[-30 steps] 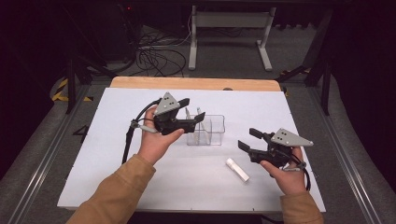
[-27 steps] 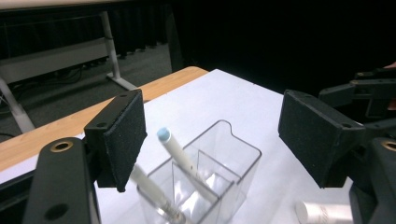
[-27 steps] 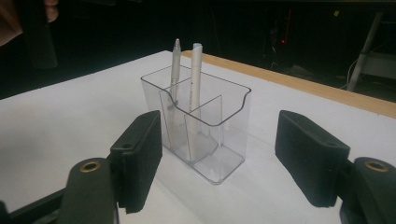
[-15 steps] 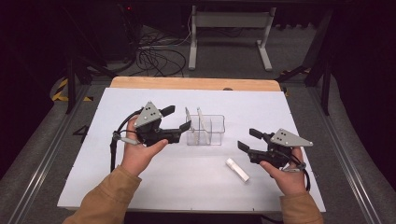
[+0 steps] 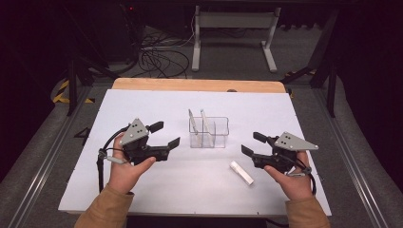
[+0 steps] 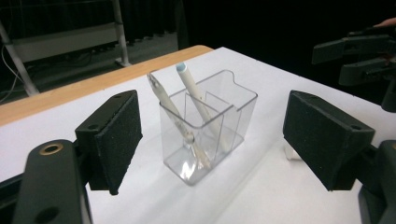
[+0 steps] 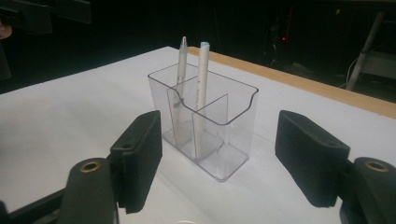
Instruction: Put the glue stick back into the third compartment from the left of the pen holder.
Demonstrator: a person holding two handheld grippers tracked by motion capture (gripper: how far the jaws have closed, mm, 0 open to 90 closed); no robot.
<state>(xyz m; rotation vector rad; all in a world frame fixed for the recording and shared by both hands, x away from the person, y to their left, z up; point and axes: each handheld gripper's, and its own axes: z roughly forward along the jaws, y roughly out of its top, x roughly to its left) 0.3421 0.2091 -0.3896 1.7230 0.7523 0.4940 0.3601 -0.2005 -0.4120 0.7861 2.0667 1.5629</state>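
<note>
White pen [image 5: 242,172] lying flat and loose on the desk [image 5: 190,194], close beside the right tool [image 5: 252,144] on its inner side, untouched. Right tool held low, jaws standing well apart, nothing between them. Left tool [image 5: 167,134] across the desk, jaws also apart and just been opening wider, empty, aimed at the holder.

Judged light, stiff and smooth in the barrel, so likely to roll or skid under a glancing touch. Best taken across the middle of the barrel, pads square to it, with a gentle squeeze and no scraping along the desk.

Farther out, clear holder [image 5: 221,124] standing upright mid-desk, between the two tools and apart from both. Thin hard plastic, probably light enough to slide or tip if knocked, so worth approaching from above. Two pens [image 6: 163,100] [image 6: 194,91] already leaning in its left end, tips up; exact compartments hard to tell. Right end looking free.

Beyond that, wooden strip [image 5: 190,84] along the far edge of the desk.
</note>
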